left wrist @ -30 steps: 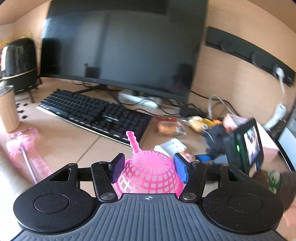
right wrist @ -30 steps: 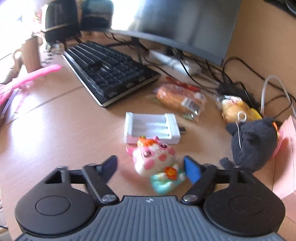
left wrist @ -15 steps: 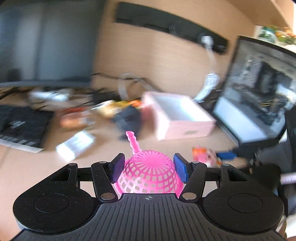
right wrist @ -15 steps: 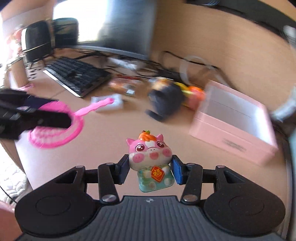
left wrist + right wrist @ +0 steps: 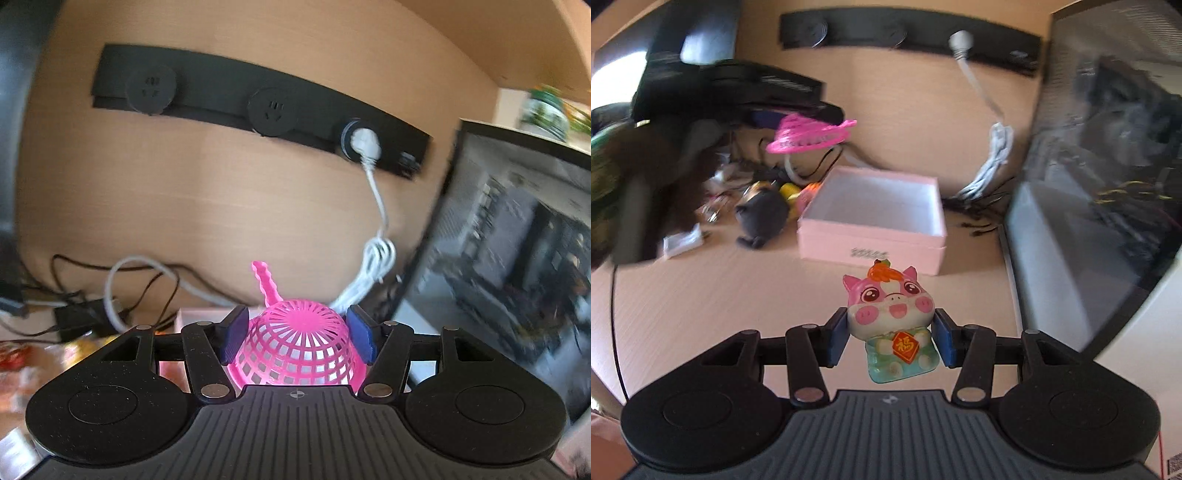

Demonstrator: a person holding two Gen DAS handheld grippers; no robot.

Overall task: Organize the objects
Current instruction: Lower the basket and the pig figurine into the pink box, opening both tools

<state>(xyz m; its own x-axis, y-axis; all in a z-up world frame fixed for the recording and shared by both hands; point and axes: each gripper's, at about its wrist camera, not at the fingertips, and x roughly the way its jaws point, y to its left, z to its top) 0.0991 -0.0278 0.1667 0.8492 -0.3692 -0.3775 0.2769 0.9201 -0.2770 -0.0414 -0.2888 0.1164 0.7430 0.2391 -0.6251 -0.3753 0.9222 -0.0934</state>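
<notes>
**Both hands loaded above the desk**

My left gripper (image 5: 295, 334) is clamped on the pink mesh strainer (image 5: 295, 347): its dome sits between my two blue pads, one pad pressed to each side, and its thin handle sticks up and away past my fingertips. Beyond those fingers I face the wooden wall with the black socket strip (image 5: 258, 107); a white plug and cable (image 5: 369, 147) hangs from it, ahead of my fingers and to their right. Further right stands a glass-sided computer case (image 5: 517, 258), blurred. A sliver of the pink box's rim shows just behind my left finger.

My right gripper (image 5: 890, 334) is closed tight on the pig figurine (image 5: 890, 317), its jaws having just come together on it. The pads squeeze its sides at cheek and shoulder height, and it stands upright facing back at me, clear of the desk (image 5: 720, 295).

Straight ahead of my right fingers, a little way off on the desk, sits the open pink box (image 5: 871, 221), white inside. To its left lies a dark plush toy (image 5: 762, 214), with smaller yellow and orange items behind it that are too blurred to name. Higher up and left of my right fingers, the strainer appears again, carried in the air by my left gripper, above the box's far left corner.
</notes>
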